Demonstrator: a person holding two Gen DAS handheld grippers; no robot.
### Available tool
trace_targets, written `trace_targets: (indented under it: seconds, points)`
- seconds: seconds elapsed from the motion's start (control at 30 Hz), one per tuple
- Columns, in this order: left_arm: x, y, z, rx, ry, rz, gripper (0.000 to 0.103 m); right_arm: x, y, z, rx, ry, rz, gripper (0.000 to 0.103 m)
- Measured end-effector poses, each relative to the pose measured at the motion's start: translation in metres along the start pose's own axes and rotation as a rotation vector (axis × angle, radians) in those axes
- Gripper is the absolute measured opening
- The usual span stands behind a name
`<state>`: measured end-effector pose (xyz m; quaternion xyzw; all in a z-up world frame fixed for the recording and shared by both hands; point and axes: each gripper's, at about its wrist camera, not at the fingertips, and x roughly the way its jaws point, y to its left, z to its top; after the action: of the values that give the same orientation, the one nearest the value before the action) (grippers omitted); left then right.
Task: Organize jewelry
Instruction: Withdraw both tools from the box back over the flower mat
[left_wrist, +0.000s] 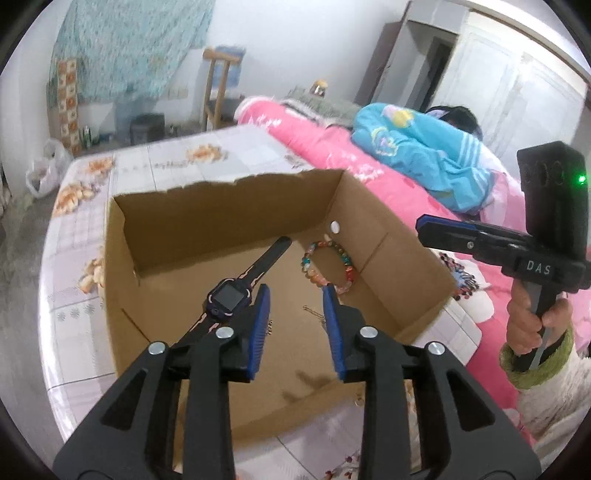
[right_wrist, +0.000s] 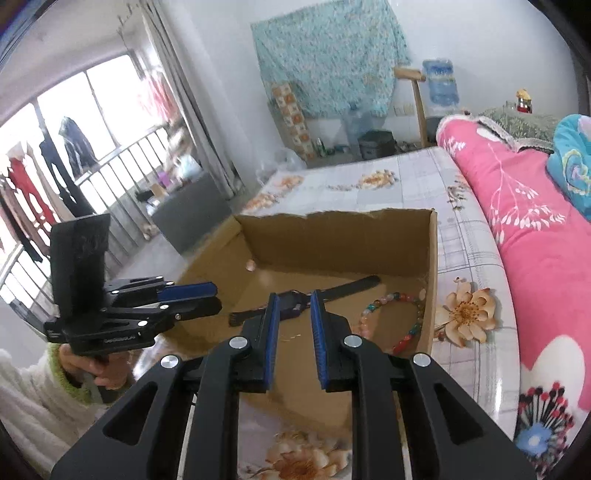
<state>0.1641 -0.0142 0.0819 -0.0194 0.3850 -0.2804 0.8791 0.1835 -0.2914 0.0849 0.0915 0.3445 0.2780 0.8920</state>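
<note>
Left wrist view shows a brown cardboard box (left_wrist: 236, 221) on a flowery table (left_wrist: 85, 258); a dark watch (left_wrist: 231, 297) lies flat on the box floor; its long strap runs from near the left gripper (left_wrist: 295, 295) up toward the far wall of the box; a round bead bracelet (left_wrist: 328, 266) lies just beside it, by the right wall; something thin and gold, maybe a chain (left_wrist: 314, 312), lies between the fingers. The left gripper hangs over the box with its jaws apart and nothing in them; the right gripper (right_wrist: 293, 299) has a small gap and holds nothing; a hand (left_wrist: 532, 321) grips its handle.
</note>
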Motion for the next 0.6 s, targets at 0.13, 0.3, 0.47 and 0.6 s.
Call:
trace_targets:
  seconds: [0.13, 0.3, 0.47, 0.6]
  points:
    - [-0.029, -0.014, -0.021, 0.061, -0.046, -0.045, 0.035, -0.028, 0.007, -0.026, 0.004, -0.058, 0.043, 0.018]
    - [-0.048, -0.035, -0.055, 0.154, -0.016, -0.149, 0.045, -0.044, 0.008, -0.066, 0.059, -0.037, 0.058, 0.018]
    - [-0.023, -0.054, -0.093, 0.149, 0.078, -0.179, 0.047, -0.029, 0.001, -0.105, 0.153, 0.043, 0.045, 0.018]
    - [0.011, -0.063, -0.115, 0.142, 0.134, -0.125, 0.046, -0.003, -0.013, -0.129, 0.275, 0.115, -0.018, 0.018]
